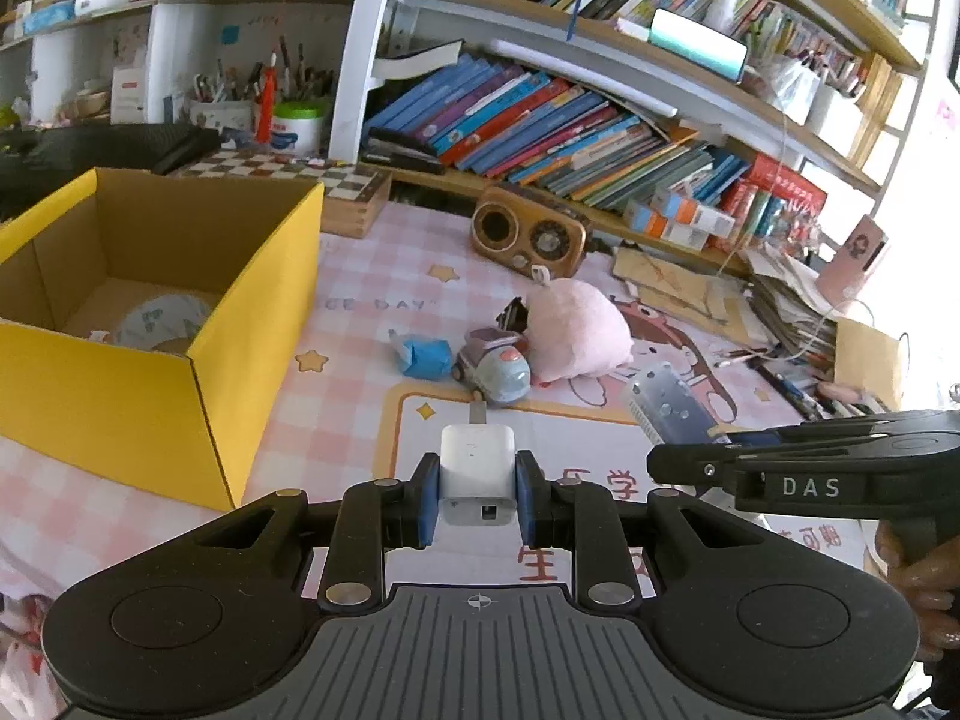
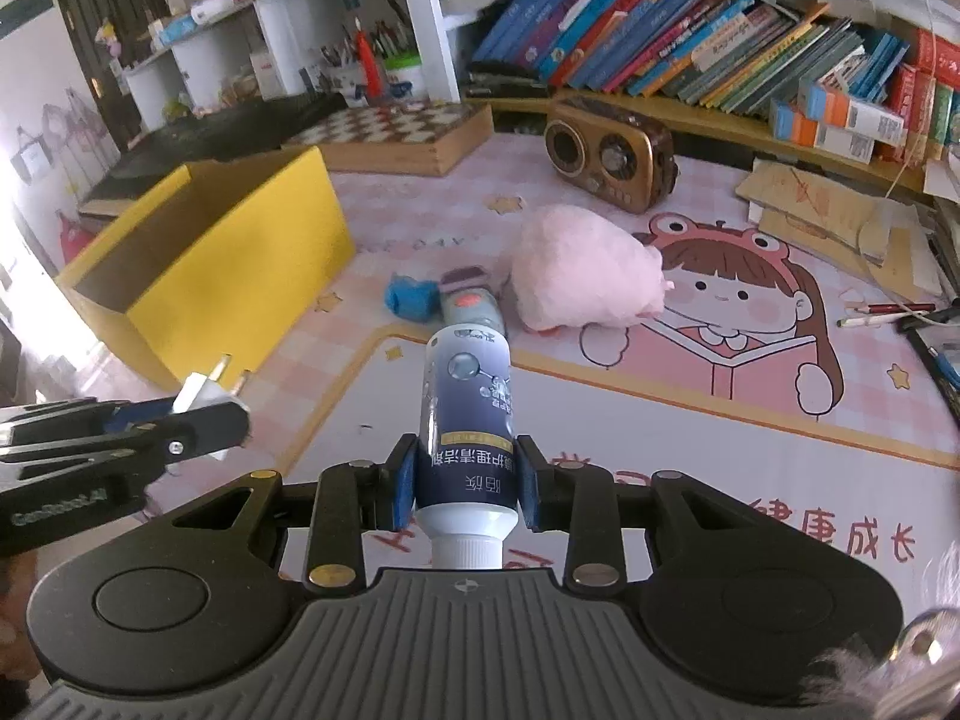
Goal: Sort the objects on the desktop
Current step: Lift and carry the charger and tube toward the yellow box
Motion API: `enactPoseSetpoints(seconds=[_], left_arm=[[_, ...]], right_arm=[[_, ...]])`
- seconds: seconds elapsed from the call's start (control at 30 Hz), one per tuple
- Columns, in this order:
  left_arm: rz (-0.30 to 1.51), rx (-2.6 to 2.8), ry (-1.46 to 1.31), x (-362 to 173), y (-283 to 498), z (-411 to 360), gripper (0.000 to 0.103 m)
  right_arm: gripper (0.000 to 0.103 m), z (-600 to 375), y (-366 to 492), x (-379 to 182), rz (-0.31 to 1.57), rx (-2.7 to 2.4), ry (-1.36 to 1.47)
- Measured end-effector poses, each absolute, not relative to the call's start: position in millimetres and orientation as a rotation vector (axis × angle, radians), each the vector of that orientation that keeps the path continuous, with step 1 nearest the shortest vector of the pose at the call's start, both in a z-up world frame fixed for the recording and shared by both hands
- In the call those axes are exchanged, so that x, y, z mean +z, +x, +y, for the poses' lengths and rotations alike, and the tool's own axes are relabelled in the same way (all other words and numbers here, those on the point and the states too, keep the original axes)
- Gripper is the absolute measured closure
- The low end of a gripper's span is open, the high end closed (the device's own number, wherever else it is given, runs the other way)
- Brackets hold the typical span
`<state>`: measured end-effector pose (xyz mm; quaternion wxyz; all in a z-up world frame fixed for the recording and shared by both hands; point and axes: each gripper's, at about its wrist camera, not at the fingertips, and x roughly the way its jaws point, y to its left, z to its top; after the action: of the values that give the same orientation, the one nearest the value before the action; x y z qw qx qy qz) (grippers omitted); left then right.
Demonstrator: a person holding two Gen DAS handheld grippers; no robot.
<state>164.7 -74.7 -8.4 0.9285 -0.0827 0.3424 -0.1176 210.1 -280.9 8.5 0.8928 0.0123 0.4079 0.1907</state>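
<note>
My left gripper [image 1: 477, 495] is shut on a white plug charger [image 1: 478, 471], held above the pink mat, prongs pointing away. The same charger [image 2: 201, 390] shows at the left of the right wrist view, in the left gripper [image 2: 210, 414]. My right gripper [image 2: 465, 480] is shut on a dark blue tube with a white cap [image 2: 468, 420], cap toward the camera. That tube [image 1: 672, 408] also appears at the right of the left wrist view. The open yellow box [image 1: 198, 360] stands to the left, with a roll of tape [image 1: 159, 321] inside.
On the mat lie a pink plush [image 1: 579, 327], a small toy car [image 1: 495, 369] and a blue crumpled item [image 1: 423, 357]. A wooden radio [image 1: 528, 234], a chessboard box [image 1: 336, 186] and bookshelves [image 1: 570, 120] stand behind. Papers and pens crowd the right edge [image 1: 786, 312].
</note>
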Motion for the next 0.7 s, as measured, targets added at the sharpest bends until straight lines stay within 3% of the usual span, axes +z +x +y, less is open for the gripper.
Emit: enactPoseSetpoints(seconds=[0.7], left_arm=[[0.702,-0.350,-0.161,-5.8,116.9,-16.8,0.079]], right_arm=[[0.072,-225.0,129.1,13.6,0.854,0.305,0.045]])
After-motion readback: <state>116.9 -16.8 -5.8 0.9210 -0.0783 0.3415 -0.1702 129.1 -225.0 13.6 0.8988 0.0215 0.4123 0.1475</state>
